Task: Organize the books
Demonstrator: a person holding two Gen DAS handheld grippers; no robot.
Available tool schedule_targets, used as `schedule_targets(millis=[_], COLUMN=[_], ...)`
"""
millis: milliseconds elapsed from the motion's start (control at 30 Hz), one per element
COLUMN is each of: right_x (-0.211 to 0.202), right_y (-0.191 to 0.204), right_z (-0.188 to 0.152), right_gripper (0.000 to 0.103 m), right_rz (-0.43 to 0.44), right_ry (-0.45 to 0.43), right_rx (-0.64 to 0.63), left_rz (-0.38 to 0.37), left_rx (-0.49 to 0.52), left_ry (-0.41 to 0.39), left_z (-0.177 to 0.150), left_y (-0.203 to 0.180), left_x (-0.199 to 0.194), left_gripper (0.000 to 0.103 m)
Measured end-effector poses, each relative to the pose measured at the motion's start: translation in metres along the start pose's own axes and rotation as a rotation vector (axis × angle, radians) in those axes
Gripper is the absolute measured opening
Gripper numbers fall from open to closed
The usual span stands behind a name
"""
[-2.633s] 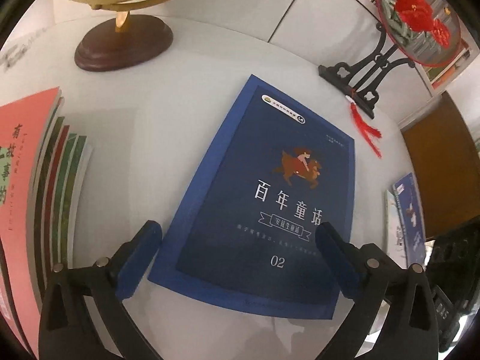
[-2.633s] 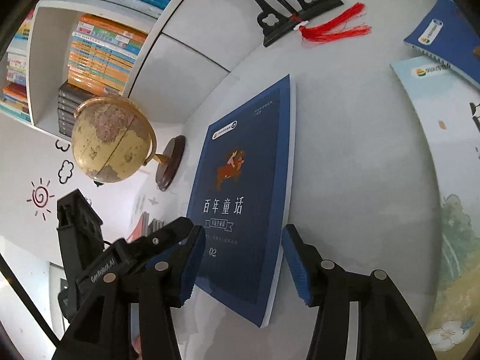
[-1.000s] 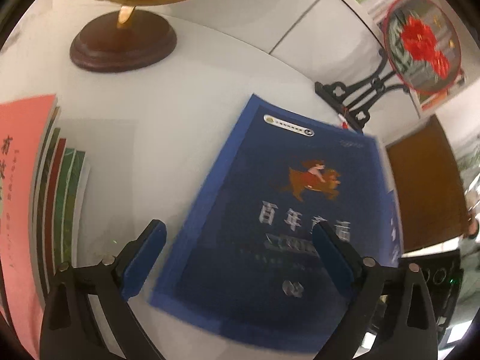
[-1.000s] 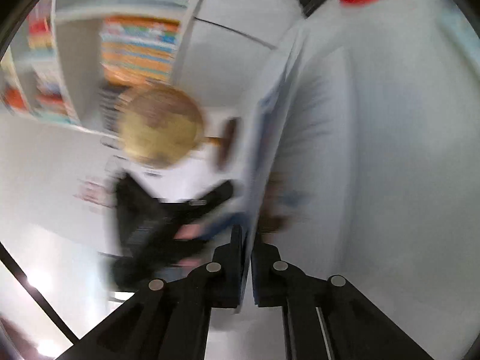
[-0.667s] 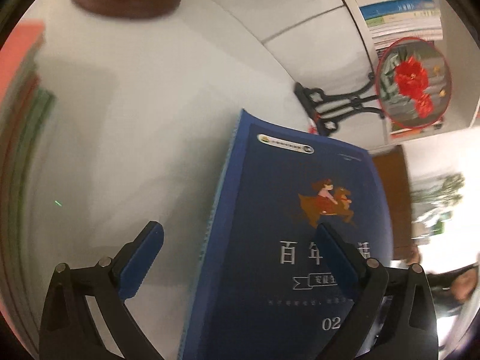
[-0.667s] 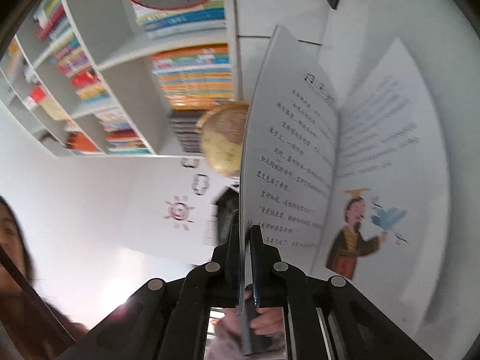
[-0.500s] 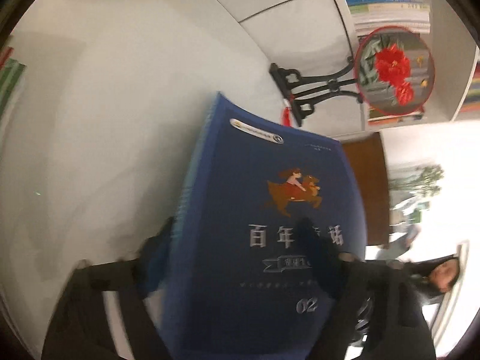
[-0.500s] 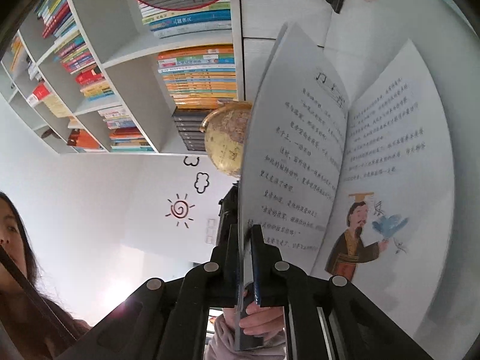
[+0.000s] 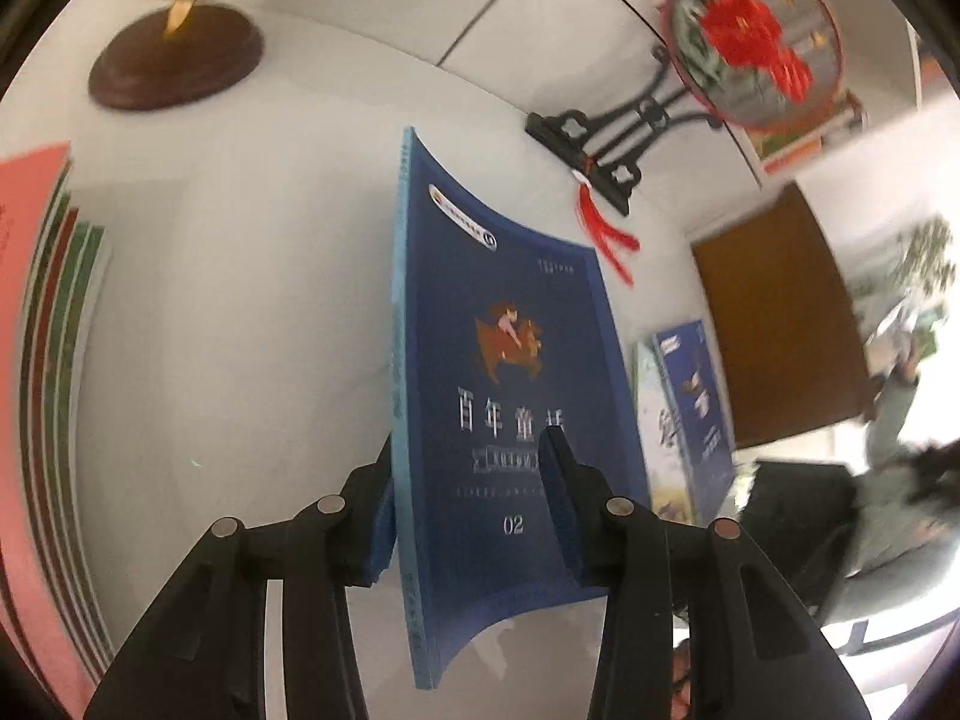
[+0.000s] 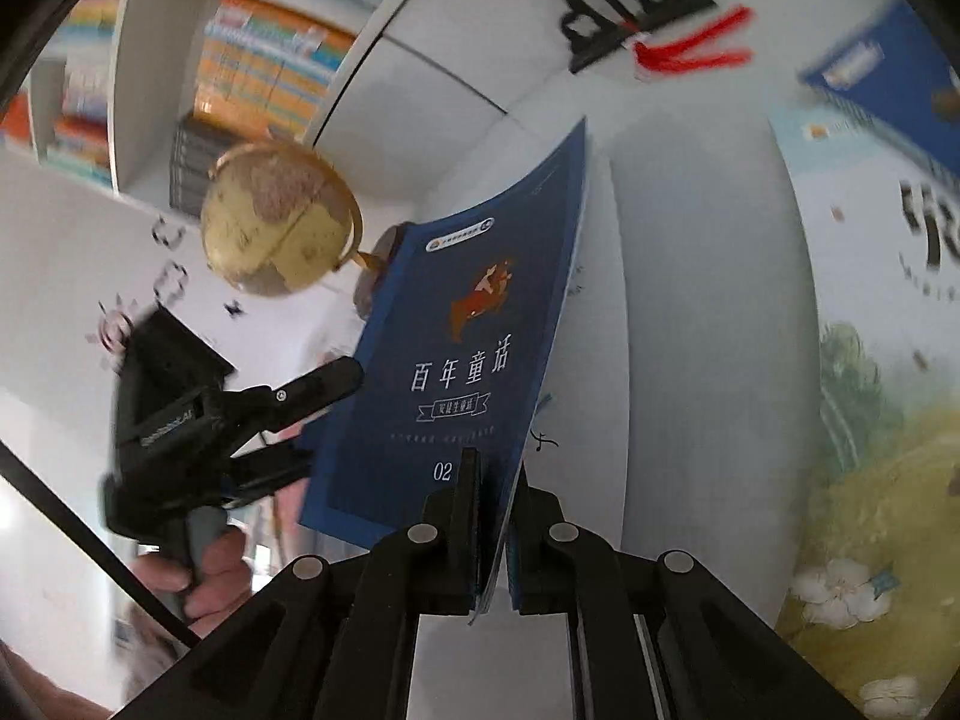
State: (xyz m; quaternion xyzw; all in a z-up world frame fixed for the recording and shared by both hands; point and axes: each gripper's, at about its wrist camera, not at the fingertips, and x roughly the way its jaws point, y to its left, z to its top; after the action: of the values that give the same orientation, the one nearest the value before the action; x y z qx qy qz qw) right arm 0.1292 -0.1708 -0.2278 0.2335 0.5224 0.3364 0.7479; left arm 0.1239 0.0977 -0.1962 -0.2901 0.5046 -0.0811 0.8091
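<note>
A dark blue book (image 9: 504,360) with white title lettering stands tilted above the white table (image 9: 240,300). My right gripper (image 10: 495,528) is shut on the book's (image 10: 468,360) lower edge, one pad on the cover and one behind. My left gripper (image 9: 474,504) straddles the spine side and its jaws are closing. Its left pad lies against the book's back, while the right pad stands in front of the cover with a gap. In the right wrist view the left gripper (image 10: 288,426) shows at the book's left edge, held by a hand (image 10: 204,576).
A globe (image 10: 276,222) on a brown base (image 9: 174,60) stands at the back left. A stack of books (image 9: 36,360) lies at the left. A round flower ornament (image 9: 750,42) on a black stand sits at the back right. Other books (image 9: 690,408) lie to the right. A bookshelf (image 10: 258,60) lines the wall.
The blue book left the table and now stands raised in my right gripper, with its pages closed again. My left gripper's jaws have narrowed around its spine side.
</note>
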Motion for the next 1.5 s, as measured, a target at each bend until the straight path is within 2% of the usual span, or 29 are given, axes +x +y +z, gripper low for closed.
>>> schedule_targets(millis=[200,400,467,567,833,1033,1233,1500], right_x=[0.002,0.001,-0.001,-0.003,-0.007,-0.019,-0.028,-0.014], right_y=[0.014,0.021,0.028,0.030,0.058,0.082,0.110,0.175], right_z=[0.001,-0.001,-0.002,-0.001,-0.006,-0.007,-0.007,-0.011], right_gripper=[0.008,0.008,0.008,0.008,0.008,0.008,0.009,0.010], right_rz=[-0.067,-0.102,-0.109,-0.067,-0.147,-0.136,-0.094,-0.019], right_ry=[0.009,-0.001,-0.007,-0.020,-0.048,-0.091,-0.139,-0.165], right_rx=[-0.098,-0.145,-0.170,-0.155,-0.275,-0.333,-0.375,-0.471], left_rz=[0.199,0.311,0.324,0.340,0.363,0.347,0.310,0.342], left_rx=[0.172,0.252,0.270,0.294,0.345,0.339,0.314,0.269], left_ry=[0.005,0.007,-0.008,-0.025,-0.065,-0.109,-0.166,-0.272], left_z=[-0.007,-0.008,-0.010,-0.012,-0.018,-0.015,-0.010,-0.005], left_y=[-0.023,-0.028,-0.027,-0.027,-0.037,-0.040,-0.034,0.000], left_x=[0.005,0.004,-0.001,-0.006,-0.018,-0.039,-0.070,-0.144], left_gripper=[0.037,0.030,0.029,0.021,0.021,0.021,0.021,0.021])
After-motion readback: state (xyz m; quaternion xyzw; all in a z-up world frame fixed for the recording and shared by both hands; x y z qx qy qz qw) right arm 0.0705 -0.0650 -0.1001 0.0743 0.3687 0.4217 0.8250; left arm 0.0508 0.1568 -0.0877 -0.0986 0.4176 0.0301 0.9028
